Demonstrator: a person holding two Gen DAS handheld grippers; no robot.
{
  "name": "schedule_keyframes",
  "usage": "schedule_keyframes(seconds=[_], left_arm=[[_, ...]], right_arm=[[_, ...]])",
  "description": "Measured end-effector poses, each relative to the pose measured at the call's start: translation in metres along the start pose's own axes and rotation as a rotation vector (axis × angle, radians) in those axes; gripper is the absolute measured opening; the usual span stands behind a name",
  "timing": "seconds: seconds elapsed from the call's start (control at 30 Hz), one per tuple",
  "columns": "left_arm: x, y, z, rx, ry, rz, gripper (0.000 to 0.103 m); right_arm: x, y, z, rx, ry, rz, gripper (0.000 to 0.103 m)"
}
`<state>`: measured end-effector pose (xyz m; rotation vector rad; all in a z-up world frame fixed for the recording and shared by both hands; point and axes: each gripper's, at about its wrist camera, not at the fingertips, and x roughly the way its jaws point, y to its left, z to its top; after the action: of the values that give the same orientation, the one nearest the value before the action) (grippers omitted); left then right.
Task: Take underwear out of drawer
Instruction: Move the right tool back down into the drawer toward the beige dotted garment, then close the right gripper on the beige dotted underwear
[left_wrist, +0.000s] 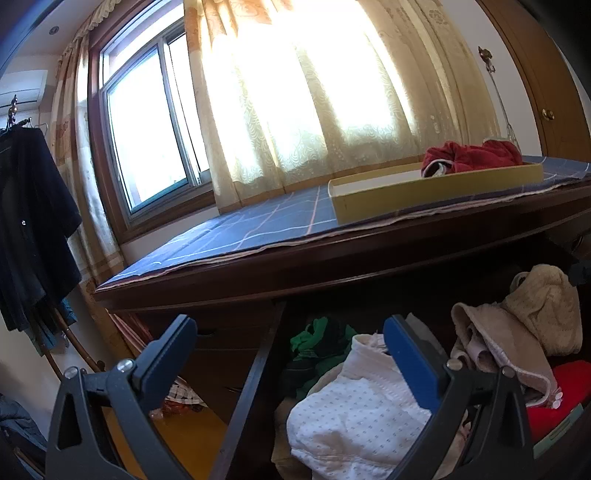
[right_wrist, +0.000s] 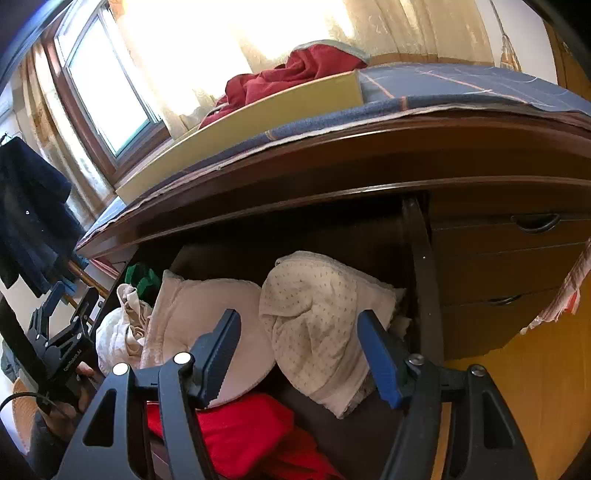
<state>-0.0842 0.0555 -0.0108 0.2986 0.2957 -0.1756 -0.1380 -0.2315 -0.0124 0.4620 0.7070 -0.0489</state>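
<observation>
The dark wooden drawer (right_wrist: 421, 280) stands pulled out and full of underwear. A cream dotted pair (right_wrist: 317, 325) lies on top at its right, a pale pink-beige piece (right_wrist: 207, 306) beside it, and red cloth (right_wrist: 243, 428) at the front. My right gripper (right_wrist: 301, 356) hangs open just over the cream pair, its blue pads either side of the cloth and not pressing it. My left gripper (left_wrist: 291, 360) is open and holds nothing; the drawer's left wall (left_wrist: 255, 369) runs between its fingers. A white dotted pair (left_wrist: 354, 413) lies under its right finger.
On the dresser top, over a blue checked cloth (left_wrist: 258, 225), sits a yellow tray (left_wrist: 436, 192) holding a red garment (left_wrist: 472, 155). Closed drawers (right_wrist: 509, 258) stand to the right. Dark clothes (left_wrist: 33, 229) hang at the left by the window. A hand (right_wrist: 85, 373) holds the left gripper.
</observation>
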Motion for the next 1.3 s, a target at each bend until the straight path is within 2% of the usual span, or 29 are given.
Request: schedule_keyframes(seconds=[0.27, 0.4, 0.5, 0.77, 1.07, 1.3], left_arm=[[0.001, -0.001, 0.000, -0.001, 0.003, -0.004, 0.103], [0.001, -0.001, 0.000, -0.001, 0.005, -0.003, 0.103], [0.001, 0.000, 0.000, -0.001, 0.008, -0.004, 0.103], [0.003, -0.001, 0.000, -0.005, 0.017, -0.009, 0.103], [0.003, 0.000, 0.001, -0.011, 0.027, -0.018, 0.103], [0.004, 0.001, 0.001, -0.016, 0.033, -0.024, 0.103]], right_arm=[[0.015, 0.012, 0.005, -0.084, 0.100, -0.012, 0.068], [0.017, 0.026, 0.015, -0.190, 0.116, -0.072, 0.068], [0.025, 0.028, 0.022, -0.206, 0.151, -0.076, 0.068], [0.056, 0.034, 0.032, -0.287, 0.253, -0.112, 0.068], [0.097, 0.038, 0.036, -0.392, 0.376, -0.200, 0.068], [0.116, 0.041, 0.034, -0.437, 0.450, -0.207, 0.068]])
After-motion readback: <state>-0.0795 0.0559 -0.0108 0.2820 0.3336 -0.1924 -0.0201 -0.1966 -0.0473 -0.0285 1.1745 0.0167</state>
